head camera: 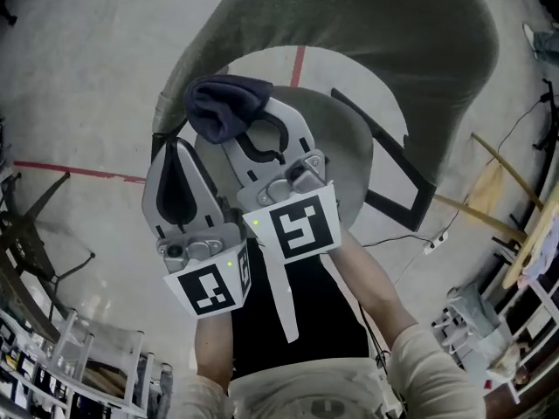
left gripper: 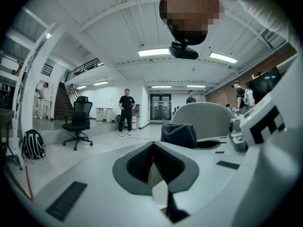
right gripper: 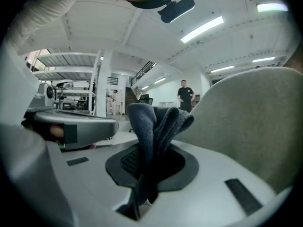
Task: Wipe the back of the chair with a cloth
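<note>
- Right tool (head camera: 238, 125) clamps a dark blue cloth (head camera: 223, 103), bunched at its tip.
- Grey chair back (head camera: 393, 51) sits close beyond, at 1 o'clock.
- Left tool (head camera: 177, 151), at 7 o'clock of the cloth, has its jaws pressed together.

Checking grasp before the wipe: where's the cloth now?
The dark blue cloth is clamped in the right tool, bunched above its jaws at the head view's upper centre, next to the grey chair back.

Jaws clamped on dark cloth (right gripper: 154, 126), chair back (right gripper: 246, 122) beside.
</note>
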Demonstrator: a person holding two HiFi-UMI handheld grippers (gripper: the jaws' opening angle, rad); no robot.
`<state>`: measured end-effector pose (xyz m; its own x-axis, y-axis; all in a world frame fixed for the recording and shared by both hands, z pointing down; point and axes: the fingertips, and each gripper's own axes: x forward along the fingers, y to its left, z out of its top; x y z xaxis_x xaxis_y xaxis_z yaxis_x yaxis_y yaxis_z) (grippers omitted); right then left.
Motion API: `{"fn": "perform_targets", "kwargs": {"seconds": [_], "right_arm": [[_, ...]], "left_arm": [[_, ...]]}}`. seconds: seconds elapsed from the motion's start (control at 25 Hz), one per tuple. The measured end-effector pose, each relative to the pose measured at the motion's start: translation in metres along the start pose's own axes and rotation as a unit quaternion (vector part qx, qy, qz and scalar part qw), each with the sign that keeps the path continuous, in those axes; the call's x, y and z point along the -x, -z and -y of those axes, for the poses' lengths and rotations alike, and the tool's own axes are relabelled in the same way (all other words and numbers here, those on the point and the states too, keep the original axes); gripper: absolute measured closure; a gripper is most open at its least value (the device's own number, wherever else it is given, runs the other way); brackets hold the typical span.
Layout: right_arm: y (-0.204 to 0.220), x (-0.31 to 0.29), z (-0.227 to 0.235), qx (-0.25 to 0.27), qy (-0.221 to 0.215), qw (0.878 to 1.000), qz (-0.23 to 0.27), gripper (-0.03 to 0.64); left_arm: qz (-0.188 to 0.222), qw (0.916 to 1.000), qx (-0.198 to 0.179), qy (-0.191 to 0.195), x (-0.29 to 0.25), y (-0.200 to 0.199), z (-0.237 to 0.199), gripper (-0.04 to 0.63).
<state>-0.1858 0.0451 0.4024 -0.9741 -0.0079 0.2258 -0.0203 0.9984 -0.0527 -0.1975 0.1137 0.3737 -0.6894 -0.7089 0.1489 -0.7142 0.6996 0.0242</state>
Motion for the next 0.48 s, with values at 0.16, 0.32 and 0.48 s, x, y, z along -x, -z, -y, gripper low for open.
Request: {"fn": "perform_targets", "kwargs": {"seconds": [0.16,0.32,0.48], "right_arm": [[0.021,-0.014,-0.019,0.024,-0.054,0.998,-0.015,0.563],[0.029,-0.031,-0.029,0.036,-0.073,0.997,-0.009,0.563],[0.031,-0.039,-0.027,0.032,-0.065,0.997,-0.001,0.563]], "left_arm": [[-0.006,0.9994,0.018,-0.03,0.008,0.017,-0.006,0.58],[-0.003,0.9992,0.014,-0.037,0.01,0.023,-0.015,0.58],[-0.006,0.9993,0.012,-0.034,0.011,0.028,-0.016,0.58]]}}
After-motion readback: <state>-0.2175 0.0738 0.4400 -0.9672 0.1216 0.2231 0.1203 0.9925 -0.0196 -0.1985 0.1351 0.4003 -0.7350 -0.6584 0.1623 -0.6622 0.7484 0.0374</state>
